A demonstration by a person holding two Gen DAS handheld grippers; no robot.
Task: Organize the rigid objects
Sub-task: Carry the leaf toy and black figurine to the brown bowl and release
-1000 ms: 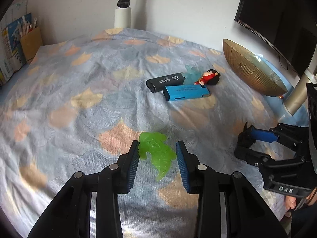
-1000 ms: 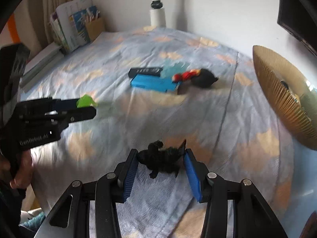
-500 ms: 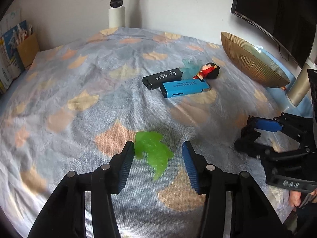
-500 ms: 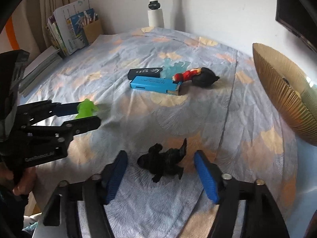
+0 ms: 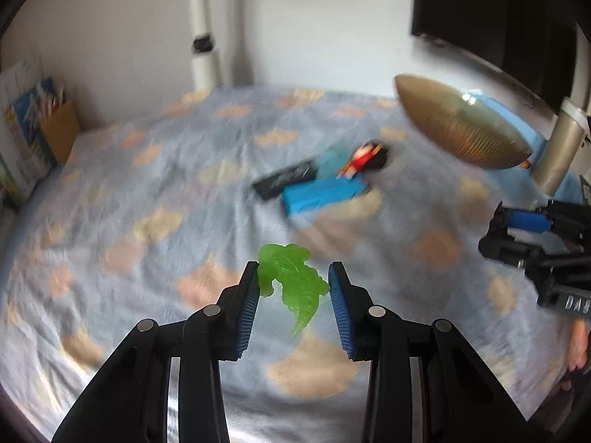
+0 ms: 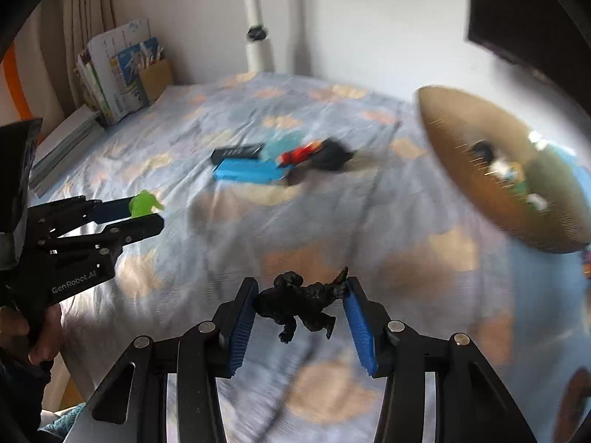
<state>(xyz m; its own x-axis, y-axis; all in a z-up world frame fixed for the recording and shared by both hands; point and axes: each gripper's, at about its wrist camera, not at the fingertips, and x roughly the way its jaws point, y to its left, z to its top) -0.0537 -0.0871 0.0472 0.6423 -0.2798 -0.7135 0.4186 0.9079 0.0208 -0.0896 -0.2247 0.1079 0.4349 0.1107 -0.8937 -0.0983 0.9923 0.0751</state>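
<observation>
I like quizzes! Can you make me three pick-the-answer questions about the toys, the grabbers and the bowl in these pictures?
1. Where is the gold bowl?
A. right edge of the bed
B. on the floor
C. on the books

2. What colour is the toy in the left gripper?
A. red
B. green
C. yellow

3. What is the right gripper doing?
A. gripping the black toy
B. empty
C. touching the bowl

Answers: 1 A, it leans there. 2 B, the green toy sits between its pads. 3 A, the black toy is pinched, having just been closed on.
</observation>
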